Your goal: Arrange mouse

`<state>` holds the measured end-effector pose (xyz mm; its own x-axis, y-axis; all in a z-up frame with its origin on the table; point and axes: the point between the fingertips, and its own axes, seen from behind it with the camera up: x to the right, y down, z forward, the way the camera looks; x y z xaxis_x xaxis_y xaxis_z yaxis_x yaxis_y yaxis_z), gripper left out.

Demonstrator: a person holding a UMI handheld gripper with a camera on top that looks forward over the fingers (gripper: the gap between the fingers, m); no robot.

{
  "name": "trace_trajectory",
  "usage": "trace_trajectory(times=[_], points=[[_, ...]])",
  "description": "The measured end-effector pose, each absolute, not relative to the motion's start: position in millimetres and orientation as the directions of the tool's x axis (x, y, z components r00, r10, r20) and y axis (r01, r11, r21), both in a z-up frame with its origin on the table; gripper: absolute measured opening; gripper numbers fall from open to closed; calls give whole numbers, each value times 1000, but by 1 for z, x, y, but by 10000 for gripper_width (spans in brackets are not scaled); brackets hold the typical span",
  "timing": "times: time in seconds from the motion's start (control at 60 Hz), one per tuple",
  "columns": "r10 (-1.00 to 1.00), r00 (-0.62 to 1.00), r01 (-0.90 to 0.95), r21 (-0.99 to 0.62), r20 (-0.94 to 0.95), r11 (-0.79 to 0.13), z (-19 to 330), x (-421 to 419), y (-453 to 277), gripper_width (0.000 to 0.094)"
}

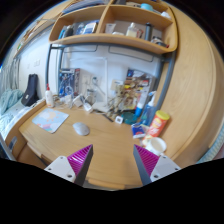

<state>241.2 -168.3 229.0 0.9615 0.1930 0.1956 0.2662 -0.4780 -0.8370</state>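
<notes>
While I held the fingers (112, 160) wide and empty, the grey mouse (81, 128) lay beyond them on the surface (105, 145).

The gripper (113, 160) has two pale grey jaws, each tapering forward and bearing a magenta inner pad.

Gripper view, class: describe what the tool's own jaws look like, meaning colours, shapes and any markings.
The gripper shows two fingers, each a pale grey wedge tapering to a point. Each carries a magenta pad on its inner face, triangular in outline. No cables, markings or sleeve show. The jaws stand open, with bare wooden desk between them.
</notes>
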Motion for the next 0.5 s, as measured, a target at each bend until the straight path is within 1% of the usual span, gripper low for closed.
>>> trace_trajectory(times=[0.2,0.267,0.35,0.5], points=[[248,957,268,-796,153,-543,168,167,-153,816],[254,956,265,-795,145,-545,153,142,-139,816],[240,960,260,-779,145,-571,134,121,-117,815],[185,968,246,-771,168,-587,121,105,-62,814]])
